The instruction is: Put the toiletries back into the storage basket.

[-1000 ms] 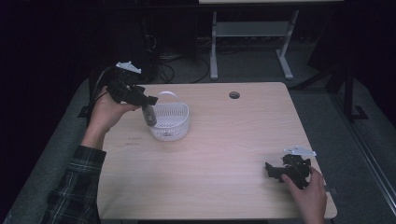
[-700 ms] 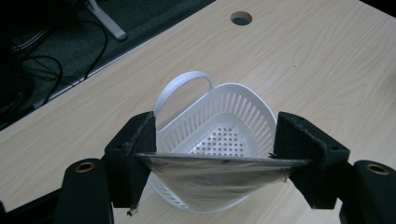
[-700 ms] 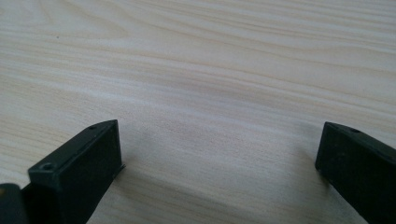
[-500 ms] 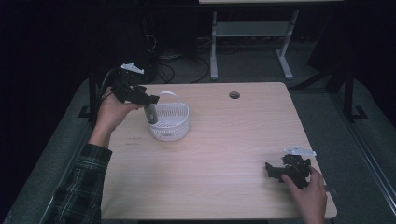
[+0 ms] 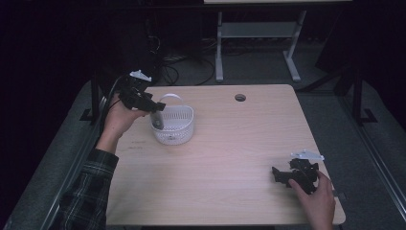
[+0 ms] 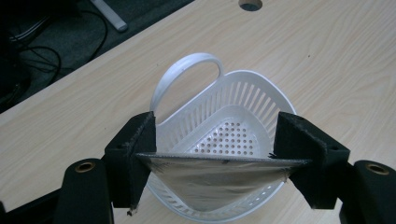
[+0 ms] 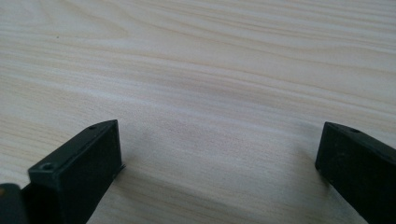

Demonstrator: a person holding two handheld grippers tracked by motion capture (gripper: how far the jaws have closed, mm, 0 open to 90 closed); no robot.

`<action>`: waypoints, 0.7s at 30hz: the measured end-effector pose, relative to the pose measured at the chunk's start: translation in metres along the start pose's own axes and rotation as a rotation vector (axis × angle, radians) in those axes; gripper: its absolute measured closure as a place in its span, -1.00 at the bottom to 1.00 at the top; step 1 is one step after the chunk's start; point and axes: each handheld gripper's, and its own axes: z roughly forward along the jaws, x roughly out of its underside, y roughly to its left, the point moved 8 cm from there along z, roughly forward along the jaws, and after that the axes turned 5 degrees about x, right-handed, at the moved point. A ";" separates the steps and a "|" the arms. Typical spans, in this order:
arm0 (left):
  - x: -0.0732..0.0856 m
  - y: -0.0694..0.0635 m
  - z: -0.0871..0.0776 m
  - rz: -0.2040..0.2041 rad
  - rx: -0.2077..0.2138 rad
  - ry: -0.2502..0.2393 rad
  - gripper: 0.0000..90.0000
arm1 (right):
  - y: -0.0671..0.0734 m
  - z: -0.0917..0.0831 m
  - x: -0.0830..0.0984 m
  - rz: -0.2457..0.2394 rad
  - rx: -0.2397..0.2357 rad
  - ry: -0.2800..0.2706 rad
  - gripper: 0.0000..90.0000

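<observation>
The left gripper (image 5: 154, 108) is clamping a flat, silvery foil pouch (image 6: 219, 179) between its two black jaws, one pad on each end of the sealed top edge. It is holding the pouch over the near rim of the small white slatted plastic basket with a hoop handle (image 6: 243, 100), which is standing on the pale wooden table (image 5: 230, 143) at the person's left. In the high view the pouch (image 5: 156, 120) is hanging with its lower part already inside the basket (image 5: 179, 129). As I am judging it, the carrying is done and the release is what is left: the pouch is not yet lying on the bottom. The basket's perforated floor is showing bare, so nothing else seems to be lying inside. The right gripper (image 5: 287, 175) is resting low at the table's near right, its jaws standing apart with nothing between them.
</observation>
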 end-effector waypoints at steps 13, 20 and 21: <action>0.010 0.003 0.016 -0.014 0.002 0.027 -0.34 | 0.000 0.000 0.000 0.000 0.000 0.000 -1.00; 0.017 0.005 0.026 -0.016 0.001 0.043 -0.34 | 0.000 0.000 0.000 0.000 0.000 0.000 -1.00; 0.018 0.005 0.027 -0.018 0.001 0.045 -0.34 | 0.000 0.000 0.000 0.000 0.000 0.000 -1.00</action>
